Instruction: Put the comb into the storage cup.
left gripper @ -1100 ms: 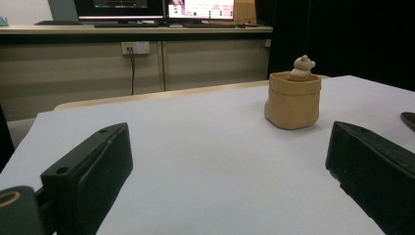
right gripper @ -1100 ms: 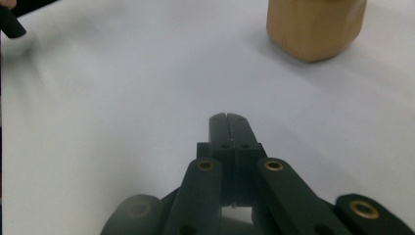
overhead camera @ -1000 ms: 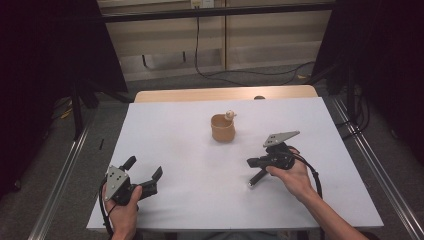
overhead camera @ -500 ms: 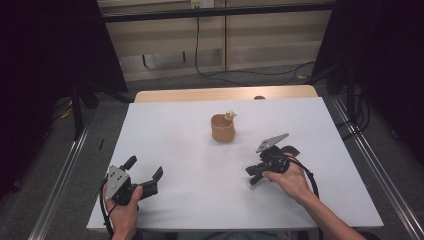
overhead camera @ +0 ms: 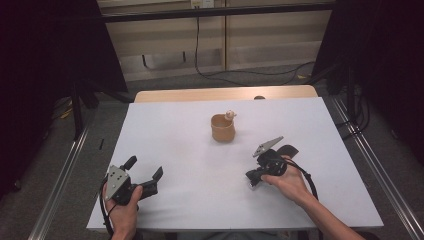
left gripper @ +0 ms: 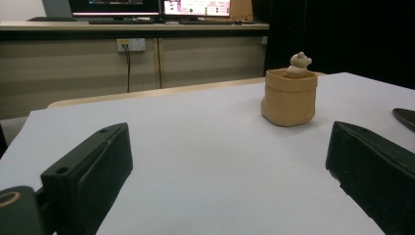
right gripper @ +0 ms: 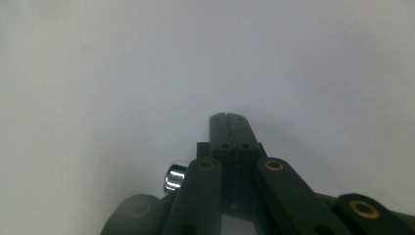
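The little tan pouch (overhead camera: 223, 129) is sitting upright near the middle of the white table (overhead camera: 175, 130), with a small pale figure (overhead camera: 230, 115) poking out of its top, and neither tool is touching it. The left gripper (overhead camera: 146, 176) is resting low at the near left corner, its jaws standing wide apart with nothing between them, and from its own camera the pouch (left gripper: 288, 97) is lying ahead and off to the right of the gap. The right gripper (overhead camera: 252, 181) is tilting nose-down at bare table, jaws pressed together and holding nothing. The trouble I am seeing coming: the pouch looks soft and light, so a one-sided nudge from either jaw could be tipping it and spilling the figure out. The right one, going in pinched shut like that, could only be shoving it. Its trailing cable (overhead camera: 305, 176) is also looping close by the hand, ready to be dragging.
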The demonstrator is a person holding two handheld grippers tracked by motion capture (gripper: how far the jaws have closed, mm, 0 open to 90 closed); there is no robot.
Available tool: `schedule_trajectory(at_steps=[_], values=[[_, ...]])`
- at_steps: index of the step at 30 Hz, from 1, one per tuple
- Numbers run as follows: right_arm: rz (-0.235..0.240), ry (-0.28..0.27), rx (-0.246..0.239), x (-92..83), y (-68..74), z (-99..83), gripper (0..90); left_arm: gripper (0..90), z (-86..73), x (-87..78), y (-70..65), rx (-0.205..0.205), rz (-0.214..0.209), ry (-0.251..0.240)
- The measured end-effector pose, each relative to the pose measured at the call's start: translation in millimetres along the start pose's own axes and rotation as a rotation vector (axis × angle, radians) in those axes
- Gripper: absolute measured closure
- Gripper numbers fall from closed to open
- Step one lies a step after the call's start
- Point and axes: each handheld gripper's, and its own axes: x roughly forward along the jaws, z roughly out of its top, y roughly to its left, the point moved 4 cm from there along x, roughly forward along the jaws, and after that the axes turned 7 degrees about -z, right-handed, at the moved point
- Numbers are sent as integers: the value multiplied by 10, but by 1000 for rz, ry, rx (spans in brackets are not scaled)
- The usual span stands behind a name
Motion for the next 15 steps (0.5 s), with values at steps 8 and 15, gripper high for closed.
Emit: schedule_trajectory(at_steps=[8, 15], values=[[7, 21, -3, 22, 5, -34, 900, 35, 2, -4, 1, 2, 0, 0], [17, 14, 2, 5, 1, -72, 900, 35, 0, 0, 0, 3, -4, 1]])
